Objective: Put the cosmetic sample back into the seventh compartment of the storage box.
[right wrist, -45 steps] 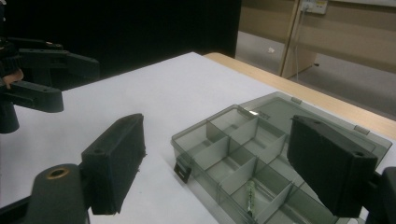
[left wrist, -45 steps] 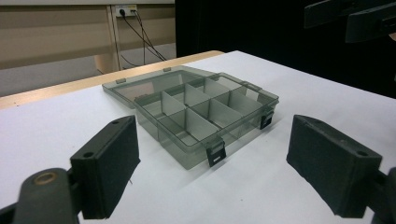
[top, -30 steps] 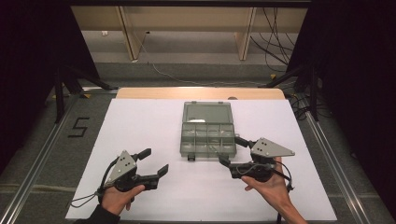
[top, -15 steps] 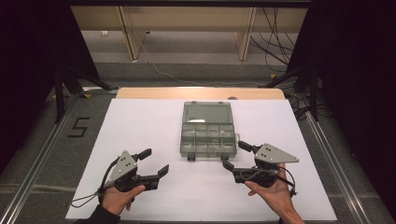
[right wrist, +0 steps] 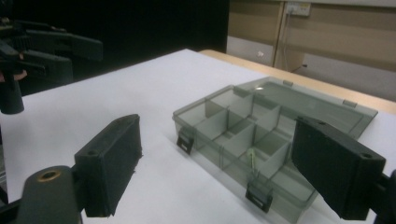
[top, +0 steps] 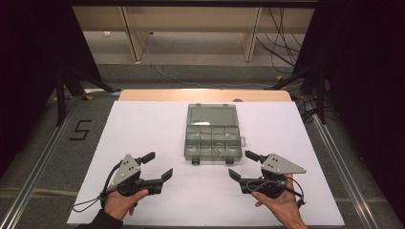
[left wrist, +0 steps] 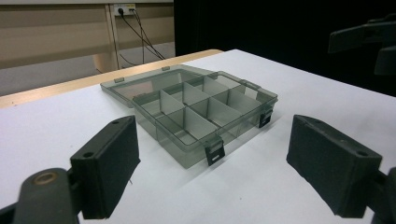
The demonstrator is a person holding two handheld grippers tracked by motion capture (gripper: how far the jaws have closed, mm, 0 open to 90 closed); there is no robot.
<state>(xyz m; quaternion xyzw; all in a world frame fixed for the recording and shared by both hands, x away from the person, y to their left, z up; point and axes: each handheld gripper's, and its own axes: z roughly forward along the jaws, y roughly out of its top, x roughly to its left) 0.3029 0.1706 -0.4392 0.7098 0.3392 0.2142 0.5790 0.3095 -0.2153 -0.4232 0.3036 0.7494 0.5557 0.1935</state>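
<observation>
On the white counter (top: 143, 129), midway between its left and right edges and slightly toward the far edge, sits a compartment box (top: 212, 141) with its lid (top: 212, 115) folded flat toward the far edge. The left gripper (top: 155, 165) rests near the front edge, left of the box and well apart from it; its fingers (left wrist: 107, 170) stand wide and hold nothing. The right gripper (top: 244, 165) sits near the front edge, just off the box's front right corner; its fingers (right wrist: 338, 165) also stand wide and empty.

Hazards, as judged from this position:
- The box appears light and rests on a smooth sheet. A one-sided push from either gripper is likely to slide or rotate it rather than seat a grip.
- The two front latches (left wrist: 214, 152) project from the front wall. A finger approaching low could catch one and tip the box.
- The lid hinges along the far wall. Lifting it by one corner could twist the hinge or drag the tray.
- A small thin item (right wrist: 251, 158) lies in one front compartment; its identity cannot be determined. Tilting the tray could spill it.

Materials and shapes: the box is translucent grey-green plastic, rectangular, with thin upright dividers forming a grid of compartments in rows. The latches are dark, small and rectangular. The finger pads are matte black blocks with a slightly rough face. A wooden strip borders the counter's far edge.
</observation>
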